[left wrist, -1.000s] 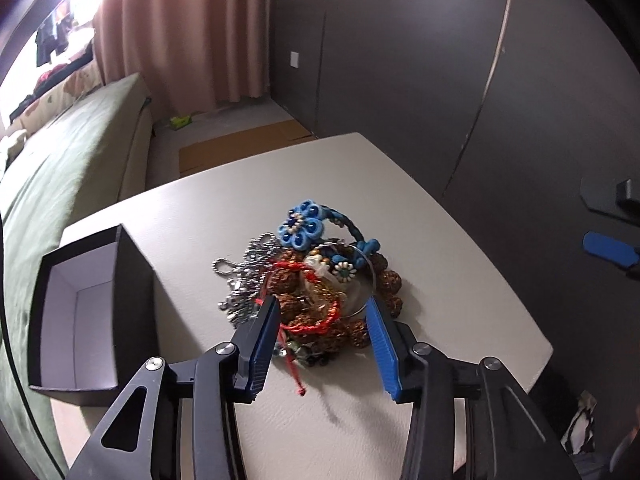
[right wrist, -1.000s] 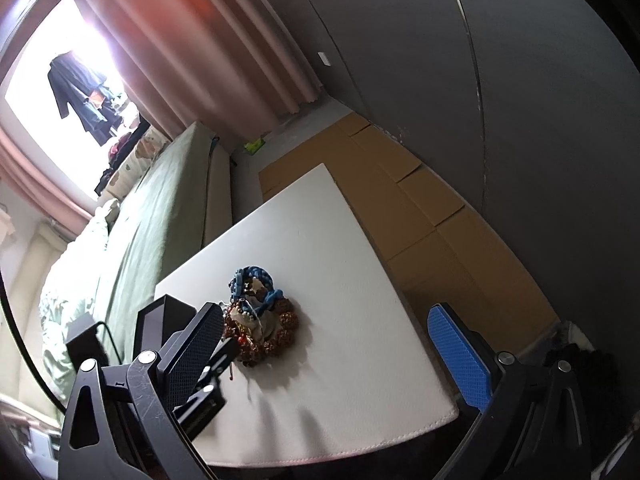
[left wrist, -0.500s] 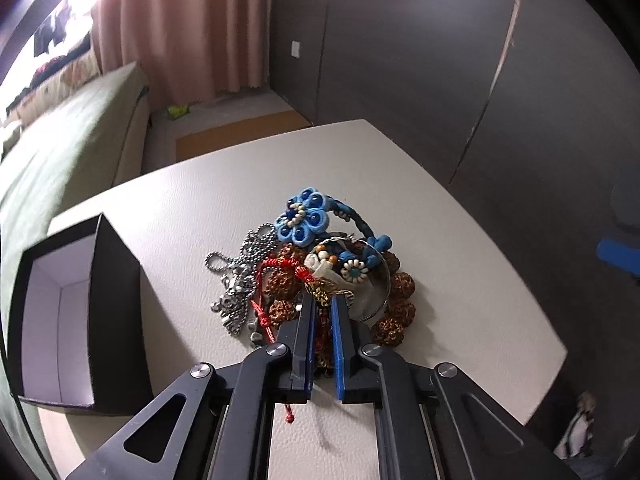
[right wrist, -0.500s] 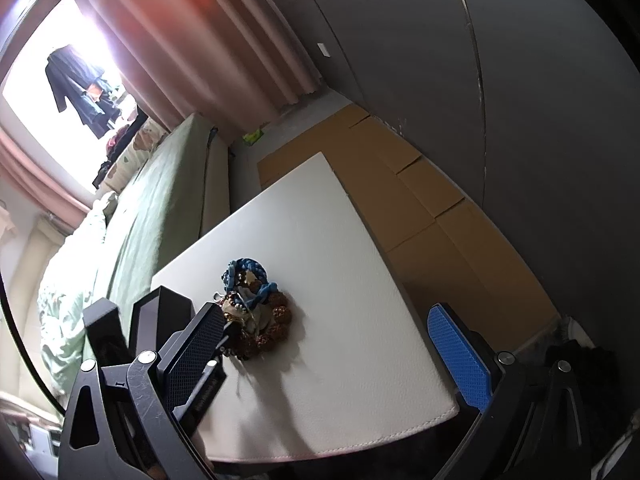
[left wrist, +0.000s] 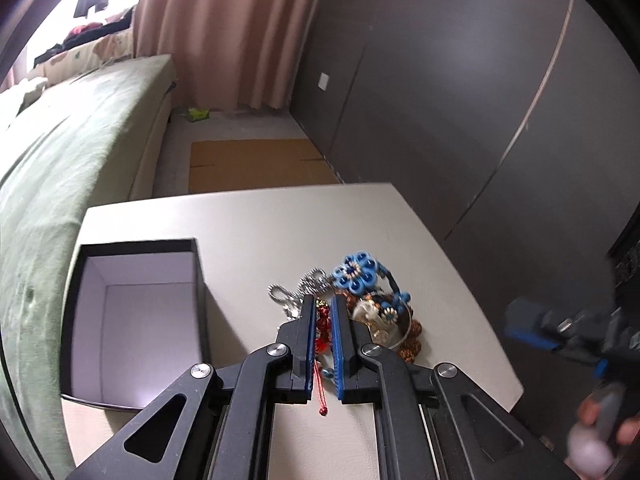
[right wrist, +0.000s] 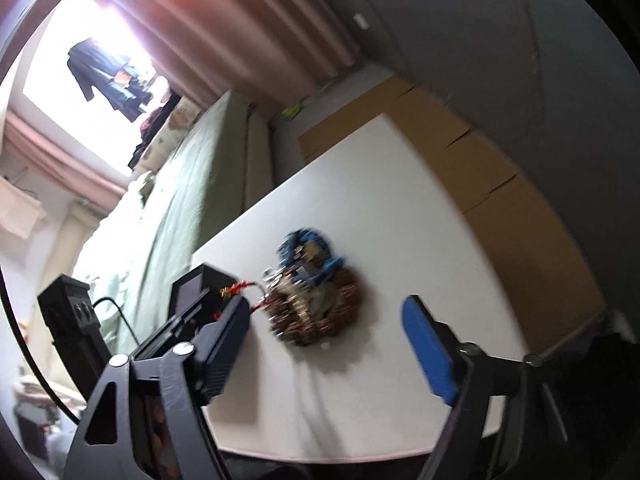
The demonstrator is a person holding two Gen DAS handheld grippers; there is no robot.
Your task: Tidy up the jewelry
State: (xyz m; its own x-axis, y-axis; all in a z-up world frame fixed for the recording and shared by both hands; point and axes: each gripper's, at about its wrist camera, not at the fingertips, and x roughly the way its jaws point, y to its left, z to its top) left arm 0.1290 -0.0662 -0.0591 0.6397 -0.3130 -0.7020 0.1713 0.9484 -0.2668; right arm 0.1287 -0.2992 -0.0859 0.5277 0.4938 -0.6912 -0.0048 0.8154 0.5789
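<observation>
A heap of jewelry (left wrist: 374, 304) lies on the white table (left wrist: 280, 224): a blue flower piece, brown beads, a silver chain. My left gripper (left wrist: 323, 306) is shut on a red beaded bracelet (left wrist: 323, 330), lifted at the heap's left edge, its red cord dangling below. An open black box (left wrist: 136, 320) with a white inside stands to the left. In the right wrist view the heap (right wrist: 316, 300) shows ahead between the fingers of my right gripper (right wrist: 326, 303). Its jaws are closing, with the pads clear of the heap. The red bracelet (right wrist: 240, 289) stretches left from the heap.
A green bed (left wrist: 68, 152) runs along the table's left side. Flat cardboard (left wrist: 256, 164) lies on the floor beyond the far edge, below a grey wall. A hand (left wrist: 600, 424) holds the blurred right gripper (left wrist: 532, 332) off the table's right edge.
My left gripper closed on the red bracelet and drew it up and to the left, toward the box. My right gripper came closer to the heap and its jaws narrowed.
</observation>
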